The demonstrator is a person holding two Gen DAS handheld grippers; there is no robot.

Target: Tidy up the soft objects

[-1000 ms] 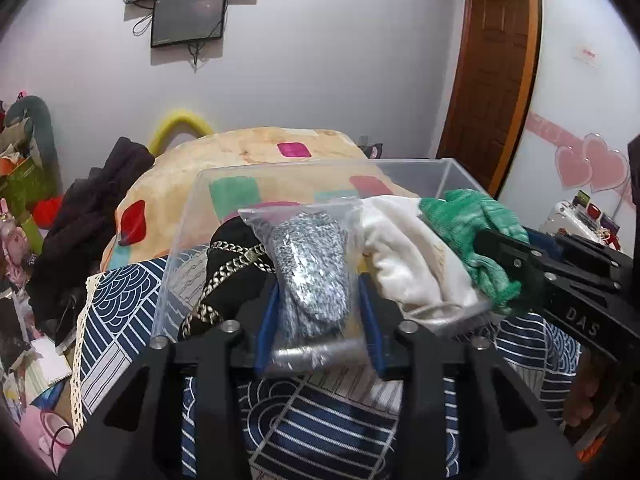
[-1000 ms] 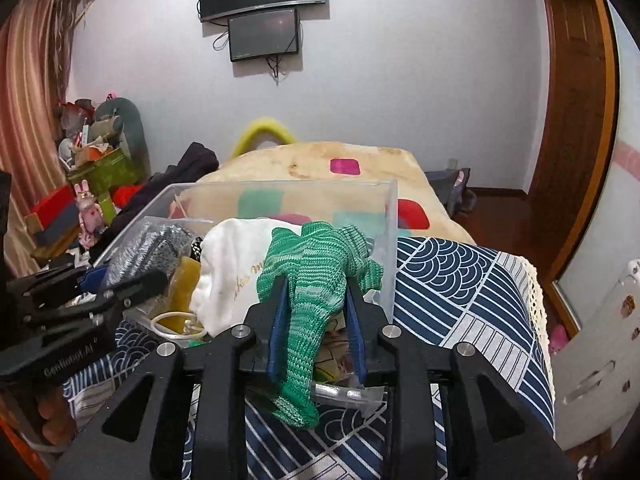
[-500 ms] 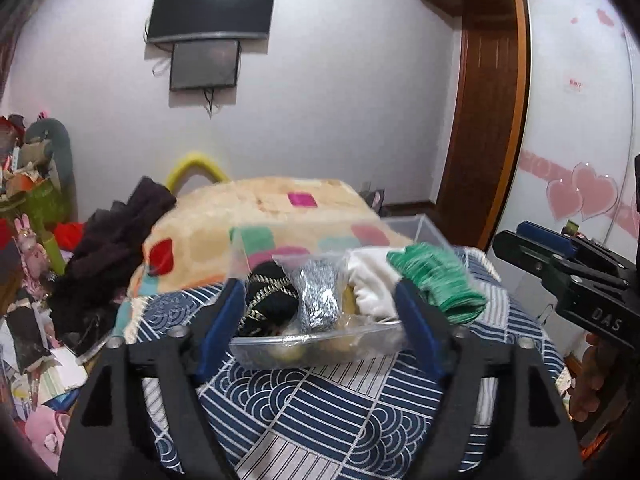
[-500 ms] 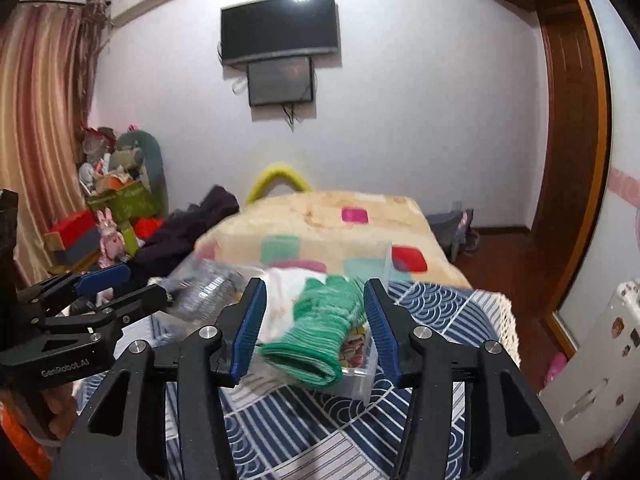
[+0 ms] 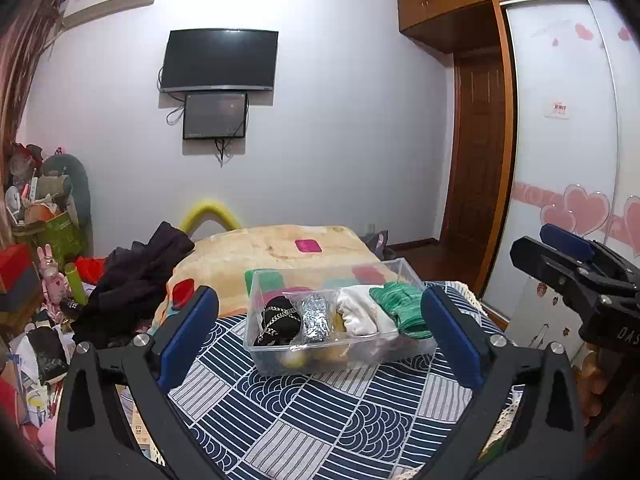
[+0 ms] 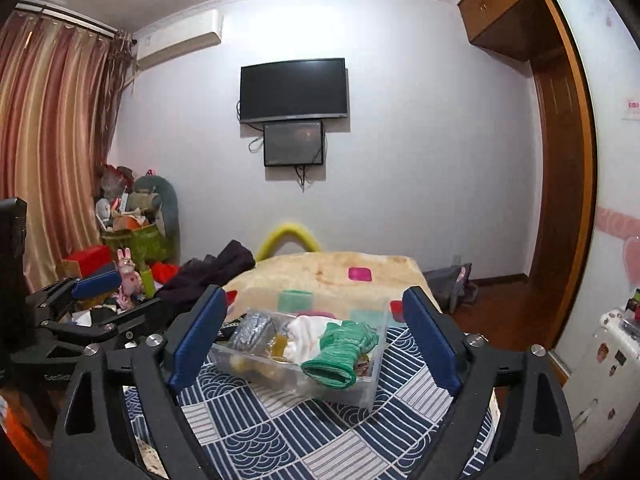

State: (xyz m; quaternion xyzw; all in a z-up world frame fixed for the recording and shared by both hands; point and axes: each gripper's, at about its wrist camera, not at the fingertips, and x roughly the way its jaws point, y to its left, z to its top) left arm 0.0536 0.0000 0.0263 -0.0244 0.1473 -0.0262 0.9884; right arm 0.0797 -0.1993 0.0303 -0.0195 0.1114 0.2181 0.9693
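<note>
1. Left gripper point(image 5: 320, 336): matte black angular frame; blue pads on the inner faces of both fingers point(image 5: 188, 336); round silver screws near the finger bases.
2. Right gripper point(image 6: 316, 344): same black frame and blue pads; silver screws; white lettering "DAS" on its side, seen from the left wrist.

— What sort of place is shown?

— A home bedroom is shown. A bed covered with a cream blanket with coloured squares point(image 5: 280, 248) is seen against a pale wall, on which a black flat-screen television point(image 5: 218, 60) is mounted.

— What else is it marked by?

— A white wall air conditioner point(image 6: 180, 38) is fixed beside striped pink-and-gold curtains point(image 6: 52, 140). A brown wooden door point(image 5: 476, 152) and a sliding wardrobe panel with pink heart decorations point(image 5: 568, 160) are seen, and stuffed toys and boxes piled in the corner point(image 6: 132, 236).
</note>
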